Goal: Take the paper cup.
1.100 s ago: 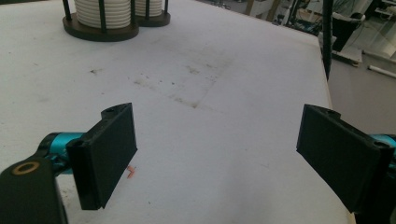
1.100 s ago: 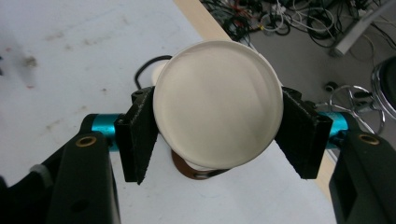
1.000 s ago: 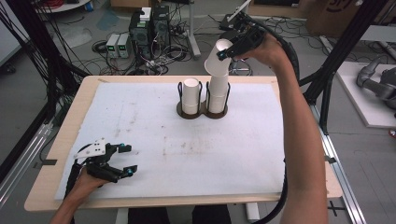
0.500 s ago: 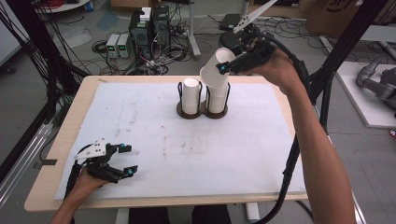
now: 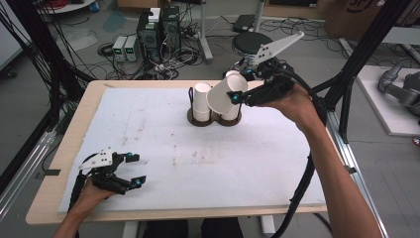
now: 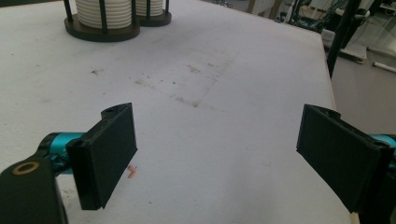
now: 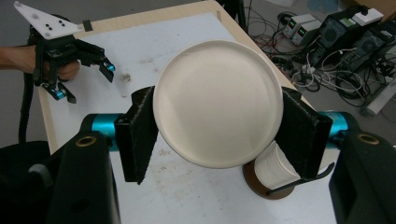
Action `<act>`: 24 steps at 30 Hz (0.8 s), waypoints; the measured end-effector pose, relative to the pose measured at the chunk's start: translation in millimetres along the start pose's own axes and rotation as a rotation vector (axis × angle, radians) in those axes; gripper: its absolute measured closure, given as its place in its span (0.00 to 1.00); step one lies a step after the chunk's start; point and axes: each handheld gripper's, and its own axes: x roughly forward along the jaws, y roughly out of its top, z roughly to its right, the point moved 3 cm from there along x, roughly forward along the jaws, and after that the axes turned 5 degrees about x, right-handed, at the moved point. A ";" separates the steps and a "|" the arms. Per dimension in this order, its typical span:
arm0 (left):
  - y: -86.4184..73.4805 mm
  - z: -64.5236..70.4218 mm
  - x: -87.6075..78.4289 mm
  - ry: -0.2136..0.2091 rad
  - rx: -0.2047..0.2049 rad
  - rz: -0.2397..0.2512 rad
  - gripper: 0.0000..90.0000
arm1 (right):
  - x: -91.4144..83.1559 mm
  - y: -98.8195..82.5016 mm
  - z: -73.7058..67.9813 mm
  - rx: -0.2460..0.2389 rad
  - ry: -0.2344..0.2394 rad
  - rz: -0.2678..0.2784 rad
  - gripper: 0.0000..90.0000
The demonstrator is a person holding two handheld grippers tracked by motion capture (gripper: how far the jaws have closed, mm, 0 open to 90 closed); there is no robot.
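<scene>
White paper cup (image 5: 225, 94) sits clamped between the pads of the right tongs (image 5: 236, 95), tipped on its side in the air just above the two cup stacks (image 5: 202, 101) in their dark holders at the far middle of the worktop (image 5: 257, 163); the right gripper view looks straight at its round bottom (image 7: 218, 102). One cup seems to have been lifted off the right-hand stack and is being carried away, so the next move calls for turning it upright and setting it on bare worktop without crushing its thin wall. Left tongs (image 5: 133, 170) rest at the near left corner, jaws wide apart and holding nothing
</scene>
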 end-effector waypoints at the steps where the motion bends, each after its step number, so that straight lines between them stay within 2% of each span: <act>1: 0.0 0.0 0.0 0.000 0.000 0.000 0.13 | -0.3 -2.8 -1.0 0.001 0.001 0.005 0.40; 8: 0.0 -0.1 0.1 -0.002 -0.001 -0.001 0.13 | -0.6 -23.3 -9.0 0.009 -0.002 0.045 0.40; 14: 0.0 -0.2 0.2 -0.002 -0.003 -0.001 0.13 | 2.5 -42.0 -13.6 0.032 0.004 0.101 0.40; 18: 0.0 -0.3 0.2 -0.001 -0.001 -0.003 0.13 | 8.1 -54.6 -17.0 0.042 0.020 0.132 0.40; 24: 0.1 0.2 0.3 0.003 0.001 -0.001 0.13 | 20.1 -73.9 -26.2 0.052 0.015 0.172 0.40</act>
